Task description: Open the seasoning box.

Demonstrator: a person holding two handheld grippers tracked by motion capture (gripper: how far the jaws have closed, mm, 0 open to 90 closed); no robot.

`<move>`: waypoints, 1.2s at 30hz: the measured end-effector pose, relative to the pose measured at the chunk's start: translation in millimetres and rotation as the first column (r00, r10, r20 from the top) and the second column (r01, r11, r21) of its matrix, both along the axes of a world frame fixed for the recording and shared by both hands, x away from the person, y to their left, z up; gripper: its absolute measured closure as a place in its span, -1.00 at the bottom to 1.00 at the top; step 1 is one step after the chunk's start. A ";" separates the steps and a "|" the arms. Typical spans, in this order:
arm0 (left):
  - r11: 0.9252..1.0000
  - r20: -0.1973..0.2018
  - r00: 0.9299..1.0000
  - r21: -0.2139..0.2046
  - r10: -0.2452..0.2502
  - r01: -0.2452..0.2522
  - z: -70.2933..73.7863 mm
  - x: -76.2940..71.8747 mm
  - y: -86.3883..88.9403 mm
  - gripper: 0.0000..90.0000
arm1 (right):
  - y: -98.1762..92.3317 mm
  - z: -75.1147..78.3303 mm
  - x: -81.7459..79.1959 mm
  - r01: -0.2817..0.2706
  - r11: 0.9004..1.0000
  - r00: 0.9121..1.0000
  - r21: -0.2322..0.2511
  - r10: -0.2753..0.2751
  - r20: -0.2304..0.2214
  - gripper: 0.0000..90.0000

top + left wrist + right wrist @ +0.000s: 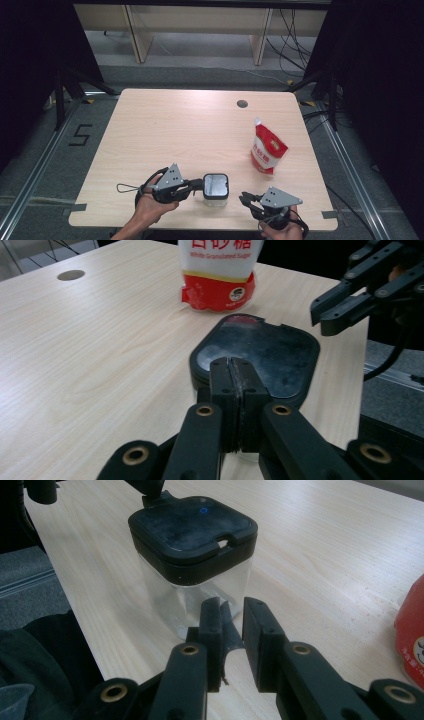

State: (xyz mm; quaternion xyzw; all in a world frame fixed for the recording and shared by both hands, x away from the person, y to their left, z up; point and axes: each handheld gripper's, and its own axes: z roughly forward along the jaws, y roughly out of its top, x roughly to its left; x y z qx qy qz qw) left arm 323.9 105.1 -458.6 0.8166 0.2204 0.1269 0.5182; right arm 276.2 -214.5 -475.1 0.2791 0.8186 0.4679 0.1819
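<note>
A clear square container (216, 198) with a black lid (216, 183) stands near the table's front edge. My left gripper (200, 186) comes in from its left, shut, with its tips against the lid's edge. In the left gripper view the pads (234, 371) meet over the lid's (265, 352) near rim; whether they pinch the rim I cannot tell. My right gripper (244, 199) hovers just right of the container without touching it. In the right gripper view its jaws (231, 609) stand a narrow gap apart with nothing between them, aimed at the container's clear wall (200, 592).
A red and white bag of sugar (268, 148) stands at the right of the table (175, 130), beyond the container (220, 270). A round cable hole (242, 104) sits near the far edge. Black curtains and stand legs flank the table.
</note>
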 end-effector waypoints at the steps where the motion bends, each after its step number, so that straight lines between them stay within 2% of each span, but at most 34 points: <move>1: 1.000 0.000 1.000 -0.001 0.001 -0.001 0.0 1.2 1.4 0.96 | 0.1 0.0 -0.1 0.000 1.000 1.000 0.001 0.000 0.001 0.77; 4: 1.000 -0.004 1.000 -0.003 0.002 -0.002 -0.2 2.0 2.3 0.97 | 1.9 -0.3 0.1 -0.016 1.000 1.000 0.011 0.016 -0.009 0.79; 5: 1.000 0.006 1.000 0.004 -0.008 0.008 0.0 3.0 2.3 0.97 | 2.2 -0.3 1.1 -0.020 1.000 1.000 0.011 0.020 0.005 0.79; 7: 1.000 0.008 1.000 0.007 -0.006 0.006 0.1 2.8 2.2 0.98 | 2.6 0.2 1.3 -0.005 1.000 1.000 -0.001 0.005 0.004 0.79; 11: 1.000 -0.010 1.000 -0.010 0.009 -0.009 -1.2 1.9 2.5 0.98 | 6.6 0.7 2.8 -0.012 1.000 1.000 0.008 0.012 0.005 0.82; 16: 1.000 -0.001 1.000 -0.006 0.009 -0.009 -1.4 2.5 3.2 0.98 | 11.6 0.0 4.9 -0.019 1.000 1.000 0.010 0.019 0.000 0.83; 21: 0.999 -0.006 1.000 -0.029 0.019 -0.019 -3.4 1.5 3.5 0.97 | 14.5 -0.8 6.5 -0.027 1.000 1.000 0.006 0.027 -0.005 0.84; 22: 1.000 0.000 1.000 -0.028 0.014 -0.014 -3.2 1.8 3.3 0.97 | 15.3 -1.5 7.2 -0.040 0.999 0.999 0.017 0.041 -0.010 0.84; 25: 1.000 0.016 1.000 -0.015 0.010 -0.010 -3.0 1.3 3.2 0.96 | 15.5 -0.6 6.0 -0.028 1.000 0.999 0.010 0.028 -0.022 0.83; 26: 1.000 0.018 1.000 -0.015 0.009 -0.008 -3.0 1.5 3.2 0.96 | 15.5 -1.0 7.0 -0.025 1.000 1.000 0.007 0.025 0.004 0.83; 27: 1.000 0.008 1.000 -0.022 0.021 -0.021 -3.5 0.6 2.7 0.96 | 16.2 -1.9 7.8 -0.039 0.999 0.999 0.017 0.039 0.003 0.84; 28: 0.999 0.010 1.000 -0.024 0.022 -0.022 -3.7 0.9 2.7 0.96 | 16.0 -1.7 6.8 -0.023 1.000 1.000 0.014 0.023 -0.007 0.84; 29: 0.999 0.006 1.000 -0.024 0.029 -0.029 -3.7 0.7 3.0 0.96 | 16.1 -1.8 6.6 -0.017 1.000 1.000 0.013 0.018 -0.010 0.85; 33: 0.999 0.009 1.000 -0.030 0.026 -0.026 -4.4 0.4 2.9 0.95 | 18.7 -2.1 7.9 -0.057 0.998 0.998 0.009 0.057 -0.001 0.98; 36: 0.999 0.015 1.000 -0.030 0.020 -0.020 -4.8 0.0 3.5 0.96 | 21.3 -2.6 7.5 -0.056 0.998 0.998 0.003 0.056 0.002 1.00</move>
